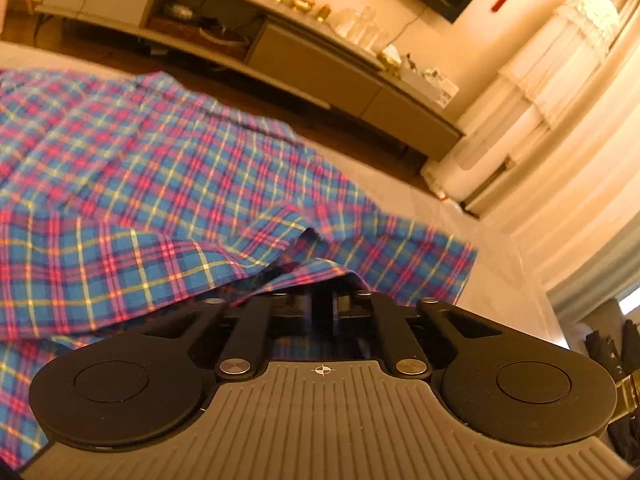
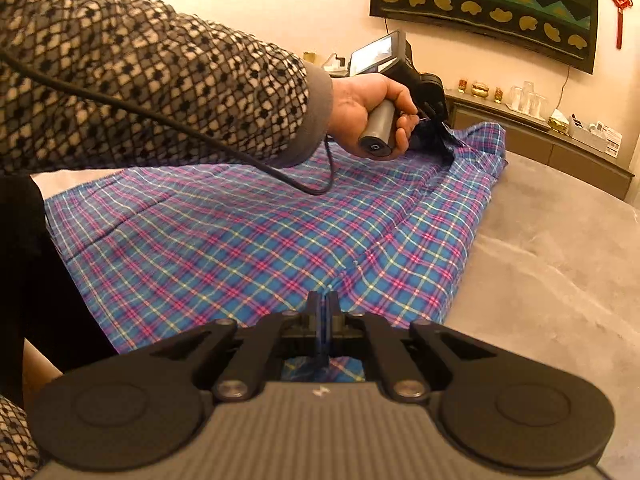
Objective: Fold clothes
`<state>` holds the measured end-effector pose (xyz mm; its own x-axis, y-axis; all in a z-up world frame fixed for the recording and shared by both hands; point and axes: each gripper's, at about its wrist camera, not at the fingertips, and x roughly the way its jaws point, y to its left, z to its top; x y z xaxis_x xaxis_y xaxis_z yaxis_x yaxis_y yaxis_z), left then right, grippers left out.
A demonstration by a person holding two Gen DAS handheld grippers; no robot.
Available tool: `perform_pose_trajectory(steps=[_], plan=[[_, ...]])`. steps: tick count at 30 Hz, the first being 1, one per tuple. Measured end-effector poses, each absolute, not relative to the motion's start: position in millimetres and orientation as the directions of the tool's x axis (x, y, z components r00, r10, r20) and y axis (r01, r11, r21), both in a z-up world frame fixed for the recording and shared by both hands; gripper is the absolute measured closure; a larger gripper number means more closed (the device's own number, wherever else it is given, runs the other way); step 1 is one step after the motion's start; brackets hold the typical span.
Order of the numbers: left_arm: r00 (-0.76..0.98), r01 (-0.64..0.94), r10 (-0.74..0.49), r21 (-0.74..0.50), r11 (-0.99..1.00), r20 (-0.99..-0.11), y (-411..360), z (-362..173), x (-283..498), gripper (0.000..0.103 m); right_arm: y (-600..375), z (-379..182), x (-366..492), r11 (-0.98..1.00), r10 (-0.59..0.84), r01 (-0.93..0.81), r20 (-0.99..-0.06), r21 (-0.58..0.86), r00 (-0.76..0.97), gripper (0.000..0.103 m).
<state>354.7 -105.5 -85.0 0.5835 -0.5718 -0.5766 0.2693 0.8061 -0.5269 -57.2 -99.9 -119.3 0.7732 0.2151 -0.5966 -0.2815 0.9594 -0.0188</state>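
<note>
No writing can be read anywhere. One plaid shirt (image 2: 248,240) lies spread on the grey surface (image 2: 560,260). Two grippers work it. The right gripper (image 2: 324,304) is clenched on the shirt's near edge, cloth pinched between its fingers. The left hand (image 2: 372,108), in a patterned sleeve (image 2: 160,80), grips its handle, and the left gripper (image 2: 440,136) is clamped on the shirt's far edge, angled downward.
</note>
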Motion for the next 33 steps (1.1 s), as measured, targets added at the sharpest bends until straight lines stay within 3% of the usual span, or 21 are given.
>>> perform_pose_trajectory(steps=[5,12,21,26,29,31,32,33], plan=[[0.644,0.264,-0.546,-0.515,0.816,-0.536,-87,-69,348,0.103,-95,-120,-57,0.944,0.266,-0.33,-0.596,0.002,0.757,0.101],[0.792,0.105,-0.305,-0.374,0.921,-0.529,-61,-67,320,0.103,-91,-136,-50,0.933,0.259,-0.359,-0.681,-0.007,0.685,0.101],[0.801,0.015,-0.12,-0.181,0.983,-0.587,-68,-79,314,0.103,-99,-133,-52,0.92,0.319,-0.389,-0.673,0.05,0.668,0.101],[0.776,0.053,-0.165,-0.198,0.979,-0.609,-60,-77,313,0.103,-122,-121,-49,0.904,0.408,-0.385,-0.648,0.188,0.643,0.087],[0.765,0.102,-0.22,-0.224,0.969,-0.605,-50,-65,296,0.095,-168,-94,-54,0.873,0.482,-0.331,-0.537,0.357,0.692,0.079],[0.758,0.138,-0.26,-0.242,0.96,-0.599,-44,-55,279,0.09,-200,-79,-57,0.843,0.499,-0.286,-0.465,0.455,0.731,0.079],[0.751,0.161,-0.284,-0.253,0.954,-0.596,-43,-51,269,0.09,-206,-81,-56,0.867,0.455,-0.246,-0.488,0.433,0.745,0.078],[0.742,0.186,-0.308,-0.259,0.948,-0.595,-44,-48,260,0.09,-202,-88,-52,0.904,0.399,-0.214,-0.551,0.37,0.733,0.084]])
